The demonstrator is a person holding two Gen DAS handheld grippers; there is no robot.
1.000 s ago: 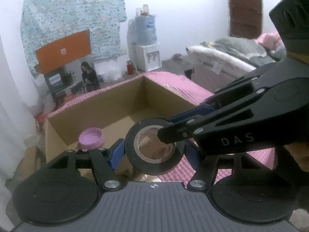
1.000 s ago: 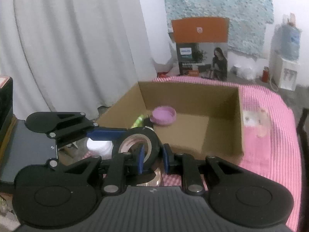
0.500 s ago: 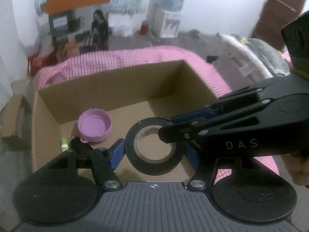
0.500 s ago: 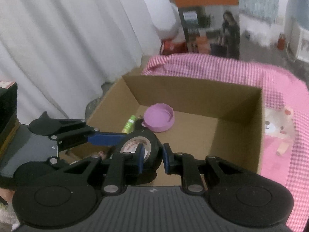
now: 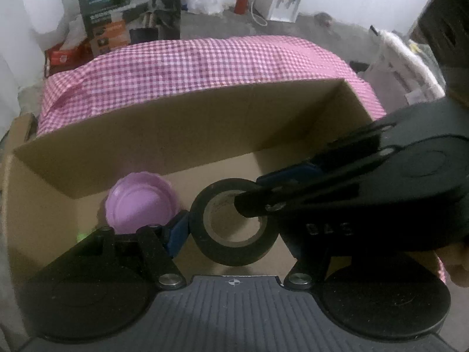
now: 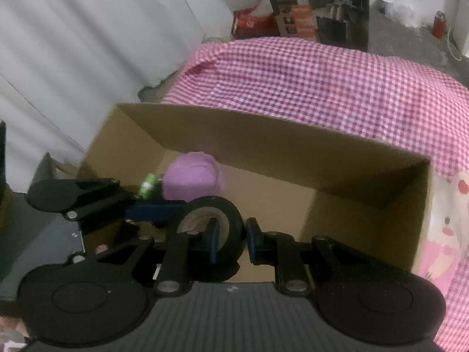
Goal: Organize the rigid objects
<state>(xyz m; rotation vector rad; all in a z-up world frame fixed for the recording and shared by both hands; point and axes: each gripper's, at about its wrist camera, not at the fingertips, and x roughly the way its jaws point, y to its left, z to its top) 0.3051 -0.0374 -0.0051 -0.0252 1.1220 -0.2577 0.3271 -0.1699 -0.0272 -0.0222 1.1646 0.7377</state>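
Both grippers hold one black tape roll (image 5: pixel 233 226) over the open cardboard box (image 5: pixel 187 123) that sits on the pink checked cloth (image 5: pixel 190 64). The left gripper (image 5: pixel 231 228) clamps the roll across its outer sides, while the right gripper (image 6: pixel 230 240) pinches one wall of the ring, one finger through the hole and one outside. Against the views of a second ago, the pair has tipped forward and down: then the roll hung level with the box's near edge with the room beyond, now the box floor fills both views and shows through the roll's core. A purple lid (image 5: pixel 140 202) lies just left of the roll on the floor, with a small green item (image 6: pixel 148 189) beside it. The roll looks close to release, so lowering and opening both grippers seems next.
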